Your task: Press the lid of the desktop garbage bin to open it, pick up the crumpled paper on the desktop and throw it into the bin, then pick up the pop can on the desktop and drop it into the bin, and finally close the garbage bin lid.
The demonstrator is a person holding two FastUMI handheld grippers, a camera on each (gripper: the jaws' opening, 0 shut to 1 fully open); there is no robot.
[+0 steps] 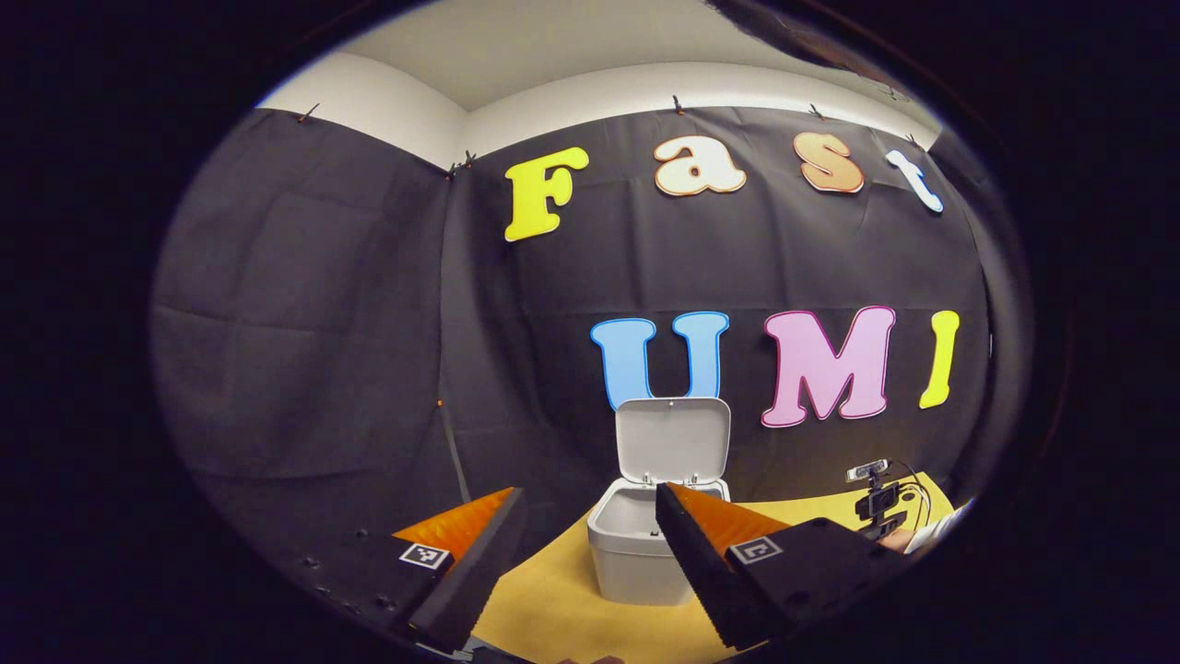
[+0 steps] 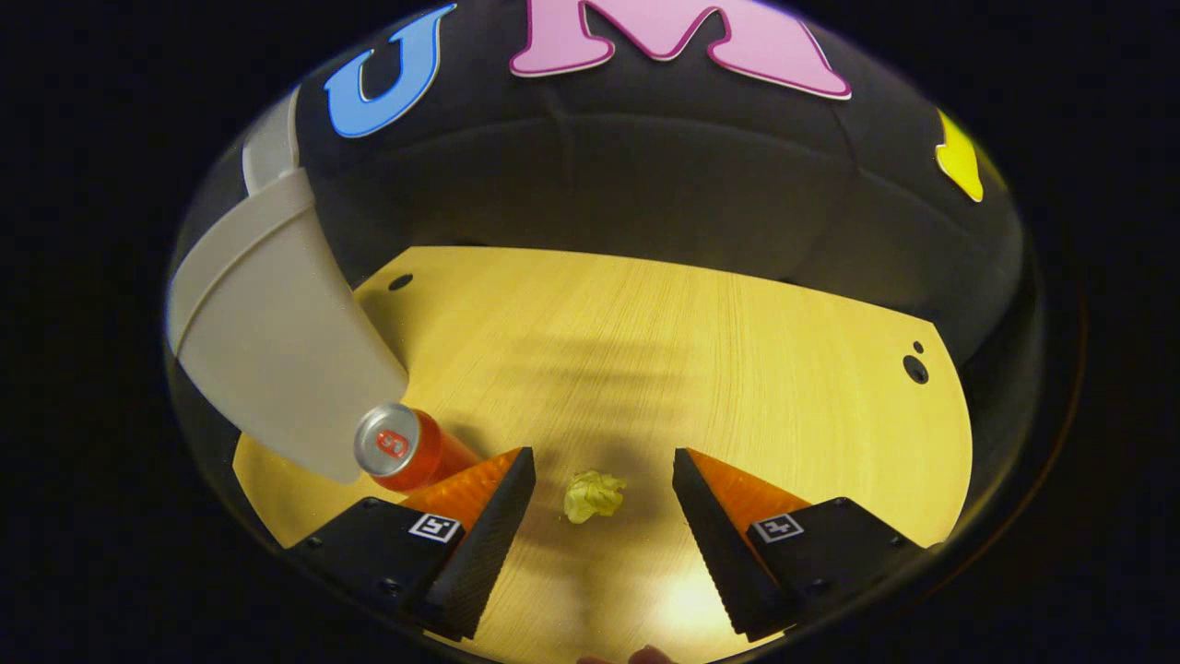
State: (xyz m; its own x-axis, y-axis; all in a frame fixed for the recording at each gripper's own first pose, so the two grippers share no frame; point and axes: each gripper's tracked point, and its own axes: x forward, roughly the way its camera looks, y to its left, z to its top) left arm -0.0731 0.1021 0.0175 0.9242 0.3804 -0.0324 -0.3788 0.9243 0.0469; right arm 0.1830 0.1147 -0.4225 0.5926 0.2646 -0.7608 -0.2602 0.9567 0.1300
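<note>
The wooden table (image 2: 701, 350) is the biggest thing here, spreading out ahead of the right tongs (image 2: 604, 461).

Next comes the grey bin (image 2: 277, 360). It stands off to the left side of the right tongs, and its lid (image 1: 673, 438) stands straight up, so the bin is already open. In the left gripper view the bin sits just ahead of the left tongs (image 1: 590, 498), a bit toward its right finger. The left tongs are spread wide with nothing in them.

The pop can (image 2: 406, 449) stands close against the bin wall, right by the left finger of the right tongs. It looks stiff and smooth, so it could slip or tip over if bumped. A hold around its round middle should work best.

A little camera on a stand (image 1: 876, 503) sits on the table far off to the right of the left tongs.

The smallest thing is the crumpled paper (image 2: 595, 495). It lies on the table between the two fingers of the right tongs, a bit nearer the left one. I cannot tell if the fingers are down at its height. The right tongs are spread wide and hold nothing. The paper is probably very light and squishy, so a soft squeeze across its middle should do. The can is the thing in the way: the left finger could knock it.
</note>
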